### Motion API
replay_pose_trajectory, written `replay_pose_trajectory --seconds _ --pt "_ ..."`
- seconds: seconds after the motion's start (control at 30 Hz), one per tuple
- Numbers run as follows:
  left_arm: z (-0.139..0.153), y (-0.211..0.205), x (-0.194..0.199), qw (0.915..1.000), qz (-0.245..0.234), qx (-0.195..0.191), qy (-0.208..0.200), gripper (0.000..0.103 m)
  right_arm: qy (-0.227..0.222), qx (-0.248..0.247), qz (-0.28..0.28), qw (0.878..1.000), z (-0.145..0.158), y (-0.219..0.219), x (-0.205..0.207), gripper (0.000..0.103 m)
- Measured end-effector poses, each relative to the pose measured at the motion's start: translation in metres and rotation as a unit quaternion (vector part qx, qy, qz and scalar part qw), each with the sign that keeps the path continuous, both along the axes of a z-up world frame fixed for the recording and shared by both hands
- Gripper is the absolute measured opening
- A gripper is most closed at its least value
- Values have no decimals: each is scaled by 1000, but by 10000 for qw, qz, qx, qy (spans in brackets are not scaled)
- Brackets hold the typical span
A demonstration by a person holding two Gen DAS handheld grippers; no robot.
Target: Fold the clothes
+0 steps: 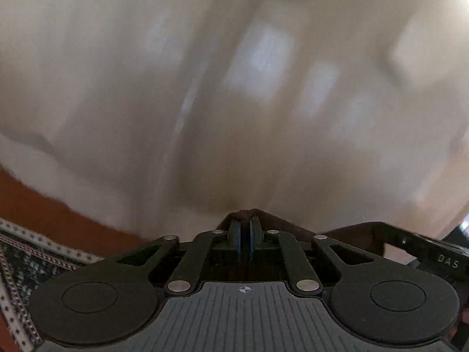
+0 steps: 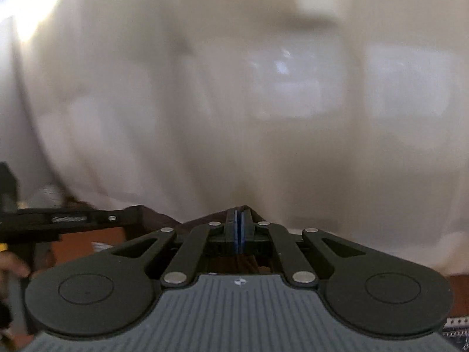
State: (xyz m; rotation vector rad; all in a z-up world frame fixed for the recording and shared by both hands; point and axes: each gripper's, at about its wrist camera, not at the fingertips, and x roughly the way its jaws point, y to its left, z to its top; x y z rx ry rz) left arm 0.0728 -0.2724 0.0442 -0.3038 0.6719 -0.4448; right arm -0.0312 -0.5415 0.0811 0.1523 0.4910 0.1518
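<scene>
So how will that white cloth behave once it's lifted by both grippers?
Probably floppy: the white cloth hangs in soft folds from the left gripper and right gripper, both pinching its dark edge. Likely light and thin, since pale light patches show through.

The white garment (image 1: 234, 88) is smeared by motion blur in both wrist views, so its type, seams and folds cannot be told. It runs off the top and both sides of each picture. Pale square patches on it in the left view are too soft to identify.

The tips of the left hand-held gripper (image 1: 245, 220) and the right hand-held gripper (image 2: 239, 212) are buried in a dark cloth edge (image 1: 281, 223), and the contact itself is hidden.

In the right view a hand (image 2: 11, 267) is cut off at the left edge.

A patterned fabric (image 1: 26, 264) is clipped by the left view's corner, with an orange surface (image 1: 44, 208) beside it mostly covered.
</scene>
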Motion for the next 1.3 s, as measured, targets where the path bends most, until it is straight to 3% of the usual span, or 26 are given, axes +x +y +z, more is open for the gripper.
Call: replay_pose_trajectory --seconds 0.03,0.07,0.1,0.23,0.33,0.43,0.5,0.63,0.77,0.87,0.97,1.0,1.03,1.07,1.13,1.2,1.3 --pt "-18 -5 15 9996 30 138 226 29 137 -75 -160 9997 -15 1 17 14" --pt "-26 0 12 9993 -51 152 343 31 387 -182 -319 9986 -35 1 35 37" --pt "-33 5 8 9987 -131 165 460 31 672 -341 -521 9958 -54 1 47 50" --pt "-64 24 -4 9944 -454 217 926 33 1113 -672 -697 9891 -97 6 35 47" --pt "-87 38 -15 9891 -698 256 1272 49 1259 -650 -237 9896 -109 20 -15 50" --pt "-103 62 -76 9802 -1136 439 1561 54 1542 -623 365 9854 -122 44 -64 51" --pt "-115 75 -113 9743 -1266 582 1771 55 1773 -526 759 9798 -135 83 -90 55" --pt "-140 105 -156 9709 -861 372 2204 58 2037 -799 1565 9631 -156 144 -137 63" --pt "-157 131 -182 9669 -487 156 2500 62 2252 -1400 2434 9330 -179 199 -155 66" --pt "-156 141 -191 9675 -427 134 2487 65 2156 -2146 2521 9186 -195 224 -168 67" --pt "-154 149 -197 9695 -457 143 2405 67 2336 -2619 2558 9008 -208 228 -168 67" --pt "-154 150 -198 9699 -490 163 2380 67 2404 -2724 2581 8952 -212 228 -168 52" --pt "-153 152 -200 9702 -519 194 2358 67 2481 -2807 2600 8900 -215 226 -168 27" --pt "-152 152 -201 9705 -556 244 2331 67 2632 -2676 2568 8906 -212 221 -165 8" --pt "-151 147 -201 9707 -752 330 2260 67 2829 -1943 2265 9116 -195 199 -160 8" --pt "-148 137 -207 9690 -1079 333 2199 68 2755 -1075 1784 9385 -165 171 -152 8" --pt "-147 108 -224 9650 -1452 207 2175 68 2248 65 942 9698 -115 114 -152 8"
